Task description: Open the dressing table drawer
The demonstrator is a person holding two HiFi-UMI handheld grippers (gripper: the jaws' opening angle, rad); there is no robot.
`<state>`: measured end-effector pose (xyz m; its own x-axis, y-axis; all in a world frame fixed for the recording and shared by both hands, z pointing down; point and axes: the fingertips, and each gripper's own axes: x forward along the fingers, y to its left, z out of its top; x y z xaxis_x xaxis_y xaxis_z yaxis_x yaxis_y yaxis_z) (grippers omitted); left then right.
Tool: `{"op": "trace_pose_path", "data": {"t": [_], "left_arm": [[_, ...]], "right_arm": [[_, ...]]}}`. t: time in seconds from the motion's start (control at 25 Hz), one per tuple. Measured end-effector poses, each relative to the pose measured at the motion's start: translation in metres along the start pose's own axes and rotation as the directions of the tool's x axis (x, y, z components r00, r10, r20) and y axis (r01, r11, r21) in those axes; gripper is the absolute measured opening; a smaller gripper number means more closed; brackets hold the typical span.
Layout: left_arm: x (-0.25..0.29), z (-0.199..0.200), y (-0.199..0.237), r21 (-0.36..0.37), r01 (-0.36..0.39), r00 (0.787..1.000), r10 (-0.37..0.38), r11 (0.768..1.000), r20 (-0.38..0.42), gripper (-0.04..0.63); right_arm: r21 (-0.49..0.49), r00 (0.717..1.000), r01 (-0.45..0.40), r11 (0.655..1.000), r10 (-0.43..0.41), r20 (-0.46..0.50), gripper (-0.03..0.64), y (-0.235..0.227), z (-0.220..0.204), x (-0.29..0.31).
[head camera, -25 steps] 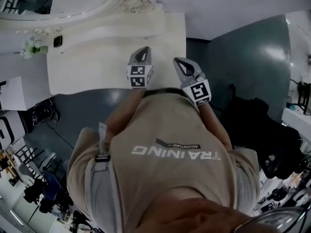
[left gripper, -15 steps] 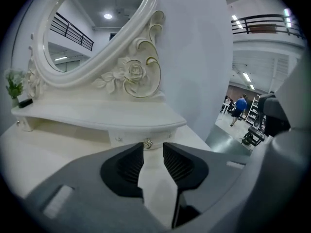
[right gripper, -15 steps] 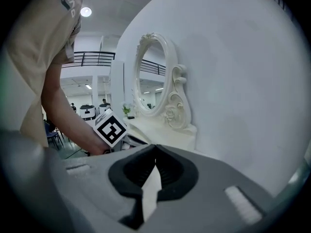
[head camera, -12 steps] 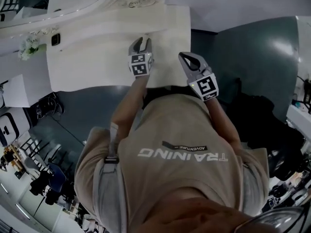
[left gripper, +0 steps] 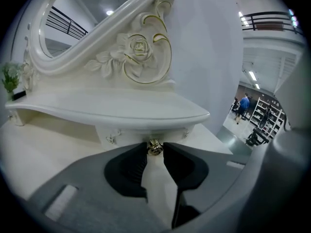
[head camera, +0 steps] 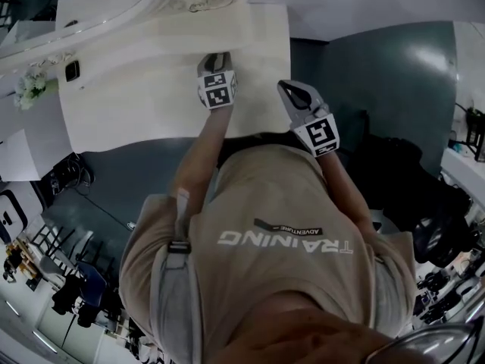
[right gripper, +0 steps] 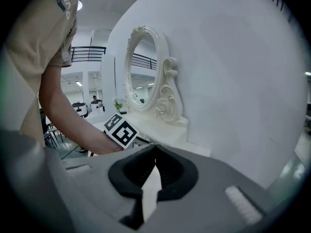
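Note:
A white dressing table (head camera: 129, 112) with a carved oval mirror (left gripper: 73, 28) stands before me. A small drawer (left gripper: 129, 134) sits under its upper shelf and has a gold knob (left gripper: 154, 148). My left gripper (left gripper: 155, 147) is open. Its two jaw tips flank that knob closely, one on each side. In the head view the left gripper (head camera: 214, 59) reaches over the tabletop toward the mirror base. My right gripper (head camera: 289, 95) hovers near the table's right edge, shut and empty (right gripper: 155, 148). The left gripper's marker cube (right gripper: 121, 131) shows in the right gripper view.
A small green plant (head camera: 26, 89) and a little dark object (head camera: 72, 70) stand at the table's left end. A plain white wall (right gripper: 233, 81) rises right of the mirror. Dark floor (head camera: 379, 74) lies to the right. Shelving and people (left gripper: 243, 103) are far off.
The left gripper has moved forward over the tabletop toward the mirror base and lower. The right gripper has shifted only slightly.

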<state>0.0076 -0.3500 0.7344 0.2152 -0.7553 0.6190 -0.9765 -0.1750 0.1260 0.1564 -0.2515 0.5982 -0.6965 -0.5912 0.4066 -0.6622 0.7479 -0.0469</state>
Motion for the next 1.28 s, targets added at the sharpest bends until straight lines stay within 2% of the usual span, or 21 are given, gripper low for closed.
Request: {"op": "trace_pose_path", "data": {"t": [0.28,0.56,0.96,1.28], "left_arm": [[-0.005,0.002,-0.001,0.026,0.004,1.000,-0.004,1.000,-0.008,0.100],[-0.020,-0.010,-0.009,0.016,-0.004,1.000,0.004,1.000,-0.027,0.098],[-0.046,-0.036,-0.014,0.014,-0.019,0.999,0.020,1.000,-0.049,0.098],[-0.057,-0.041,-0.019,0.011,-0.024,0.999,0.024,1.000,-0.037,0.098]], "right_arm": [[0.005,1.000,0.016,1.000,-0.016,0.003,0.003,0.000,0.003,-0.006],[0.012,0.999,0.030,0.999,-0.030,0.012,0.003,-0.002,0.001,-0.014],[0.004,1.000,0.013,1.000,-0.013,0.014,0.003,0.012,-0.010,-0.031],[-0.014,1.000,0.000,1.000,0.000,0.017,0.004,0.019,-0.010,-0.043]]}}
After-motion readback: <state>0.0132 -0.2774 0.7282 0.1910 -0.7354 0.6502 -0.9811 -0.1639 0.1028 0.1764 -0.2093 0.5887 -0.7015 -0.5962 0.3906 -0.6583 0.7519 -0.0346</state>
